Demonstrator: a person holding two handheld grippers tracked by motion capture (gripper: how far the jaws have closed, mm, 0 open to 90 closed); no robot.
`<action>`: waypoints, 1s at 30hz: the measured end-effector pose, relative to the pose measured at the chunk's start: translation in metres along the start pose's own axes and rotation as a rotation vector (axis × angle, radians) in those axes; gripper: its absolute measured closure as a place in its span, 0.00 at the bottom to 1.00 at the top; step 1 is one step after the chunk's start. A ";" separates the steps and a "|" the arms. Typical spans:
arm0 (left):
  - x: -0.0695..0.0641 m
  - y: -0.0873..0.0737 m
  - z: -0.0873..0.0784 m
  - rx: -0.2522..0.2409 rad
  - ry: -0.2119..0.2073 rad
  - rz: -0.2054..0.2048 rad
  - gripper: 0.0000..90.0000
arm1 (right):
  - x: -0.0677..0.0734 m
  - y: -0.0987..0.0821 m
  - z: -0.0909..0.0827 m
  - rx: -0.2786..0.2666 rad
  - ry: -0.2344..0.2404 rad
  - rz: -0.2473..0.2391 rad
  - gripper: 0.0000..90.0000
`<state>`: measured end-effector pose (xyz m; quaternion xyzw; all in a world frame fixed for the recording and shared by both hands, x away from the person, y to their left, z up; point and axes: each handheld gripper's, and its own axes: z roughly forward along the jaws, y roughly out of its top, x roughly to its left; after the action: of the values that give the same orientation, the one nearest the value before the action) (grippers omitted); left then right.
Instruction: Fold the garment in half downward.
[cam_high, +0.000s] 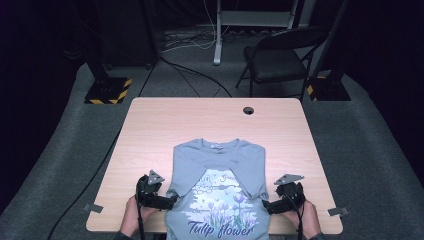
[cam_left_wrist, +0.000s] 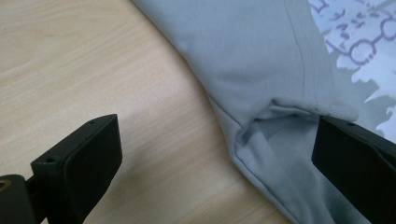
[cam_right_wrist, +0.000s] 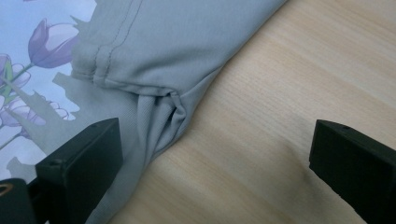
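Note:
A grey-blue T-shirt (cam_high: 216, 175) with a tulip print and the words "Tulip flower" lies face up on the wooden table (cam_high: 165, 120), both sleeves folded in over the chest. My left gripper (cam_high: 172, 202) is open at the shirt's left edge, its jaws straddling the folded sleeve end and side seam (cam_left_wrist: 252, 135). At the shirt's right edge my right gripper (cam_high: 266, 205) is open too, with the bunched side fold (cam_right_wrist: 163, 116) between its jaws. Neither holds any cloth.
A round cable hole (cam_high: 248, 110) sits near the table's far edge. Bits of tape (cam_high: 93, 208) mark the front corners. A folding chair (cam_high: 280, 57) and stand bases (cam_high: 107, 90) are on the floor beyond.

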<state>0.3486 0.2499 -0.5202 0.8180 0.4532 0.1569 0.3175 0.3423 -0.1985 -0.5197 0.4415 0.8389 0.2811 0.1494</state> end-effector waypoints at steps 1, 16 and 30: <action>0.002 0.002 -0.001 -0.002 -0.003 -0.008 0.02 | 0.000 0.001 -0.001 -0.006 -0.004 0.005 0.02; 0.017 0.029 0.014 0.002 -0.020 -0.043 0.00 | -0.018 0.031 0.003 -0.081 0.038 0.050 0.02; 0.027 0.054 0.031 -0.003 -0.030 -0.051 0.02 | -0.032 0.061 0.020 -0.093 0.027 0.063 0.02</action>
<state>0.4147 0.2406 -0.5089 0.8080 0.4690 0.1371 0.3291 0.4105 -0.1908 -0.4983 0.4566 0.8125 0.3300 0.1496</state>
